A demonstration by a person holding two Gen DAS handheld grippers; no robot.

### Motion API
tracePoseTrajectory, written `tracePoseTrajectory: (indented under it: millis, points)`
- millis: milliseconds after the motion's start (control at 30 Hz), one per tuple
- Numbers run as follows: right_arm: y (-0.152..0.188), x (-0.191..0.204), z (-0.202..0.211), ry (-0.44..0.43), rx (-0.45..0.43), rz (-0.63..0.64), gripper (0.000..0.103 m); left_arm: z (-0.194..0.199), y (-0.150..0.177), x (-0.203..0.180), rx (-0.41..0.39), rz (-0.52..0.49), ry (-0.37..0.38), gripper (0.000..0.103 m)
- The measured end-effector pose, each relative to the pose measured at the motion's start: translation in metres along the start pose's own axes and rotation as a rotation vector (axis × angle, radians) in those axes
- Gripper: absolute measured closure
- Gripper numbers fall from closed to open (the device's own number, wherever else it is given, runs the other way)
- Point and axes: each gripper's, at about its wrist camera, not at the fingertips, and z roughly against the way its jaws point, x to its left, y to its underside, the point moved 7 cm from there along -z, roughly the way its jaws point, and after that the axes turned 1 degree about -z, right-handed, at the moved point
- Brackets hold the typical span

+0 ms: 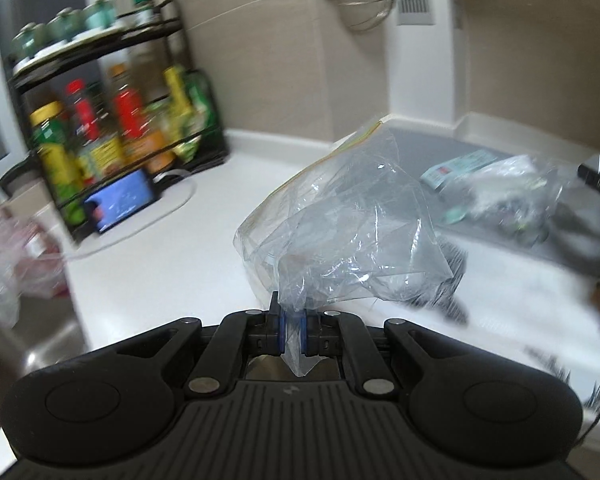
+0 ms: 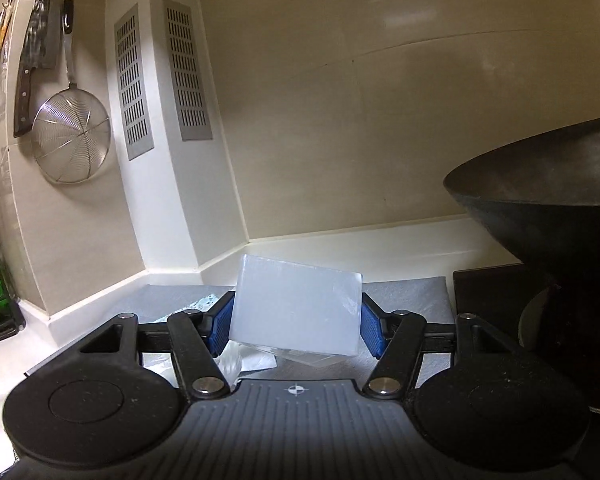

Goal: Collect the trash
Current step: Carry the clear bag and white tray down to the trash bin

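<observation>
the left gripper [image 1: 294, 334] sits closest to its camera, its blue-padded fingers [image 1: 283, 332] pinched almost together on a corner of a clear plastic bag [image 1: 340, 224]. a small pointed tail of the film pokes back past the pads toward the camera, while the rest of the bag billows up and away from the fingertips, leaning to the right. it is thin, crinkled and see-through, with a yellowish seal strip running along its upper edge. its long axis runs from the pinch point up toward the far right. the bag hangs above a white counter [image 1: 148, 272].

beyond it on the right lies a blurred heap of crumpled plastic and paper scraps [image 1: 504, 196] on a grey mat [image 1: 428, 144]. on the left a black wire rack [image 1: 112, 128] carries bottles and jars, with a lit phone [image 1: 120, 200] leaning at its foot.

in the right wrist view the right gripper [image 2: 296, 326] holds a frosted white plastic box [image 2: 296, 308] between fingers set fairly wide, one blue ribbed pad pressed against each short side. the box is flat-faced and rectangular with rounded corners, translucent and smooth; its long axis runs across from finger to finger, tilted slightly down to the right. it sits above the grey mat, near a black wok [image 2: 548, 216] on the right. a wire strainer [image 2: 70, 136] hangs on the beige wall at left.
</observation>
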Motion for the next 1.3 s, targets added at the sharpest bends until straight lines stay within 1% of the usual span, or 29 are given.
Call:
tracePoseTrajectory:
  millis: [200, 367, 433, 533, 633, 733, 867, 1033, 1167, 1300]
  points:
    - [-0.001, 0.008, 0.007, -0.038, -0.05, 0.03, 0.038, 0.024, 0.038, 0.036, 0.042, 0.054, -0.013, 0.096]
    - [0.004, 0.019, 0.01, -0.055, -0.066, 0.086, 0.038, 0.044, 0.064, 0.067, 0.056, 0.111, -0.019, 0.096]
    - [0.004, 0.019, 0.011, -0.03, -0.075, 0.103, 0.038, 0.052, 0.073, 0.076, 0.054, 0.125, -0.022, 0.096]
    - [0.002, 0.019, 0.016, 0.039, -0.053, 0.113, 0.038, 0.057, 0.083, 0.084, 0.052, 0.123, -0.023, 0.096]
    - [0.002, 0.023, 0.037, 0.047, -0.031, 0.114, 0.038, 0.059, 0.092, 0.083, 0.05, 0.114, -0.008, 0.096]
    - [0.002, 0.03, 0.063, 0.041, -0.029, 0.131, 0.038, 0.057, 0.101, 0.078, 0.059, 0.116, 0.035, 0.096]
    - [0.011, 0.036, 0.099, -0.002, -0.028, 0.135, 0.038, 0.059, 0.11, 0.067, 0.046, 0.093, 0.069, 0.096]
    - [0.02, 0.045, 0.139, -0.035, -0.031, 0.172, 0.038, 0.063, 0.122, 0.06, 0.029, 0.059, 0.09, 0.096]
    - [0.023, 0.051, 0.156, -0.036, -0.049, 0.222, 0.038, 0.07, 0.128, 0.061, 0.009, 0.062, 0.106, 0.096]
    - [0.024, 0.054, 0.17, -0.057, -0.037, 0.203, 0.038, 0.081, 0.131, 0.062, -0.006, 0.07, 0.14, 0.096]
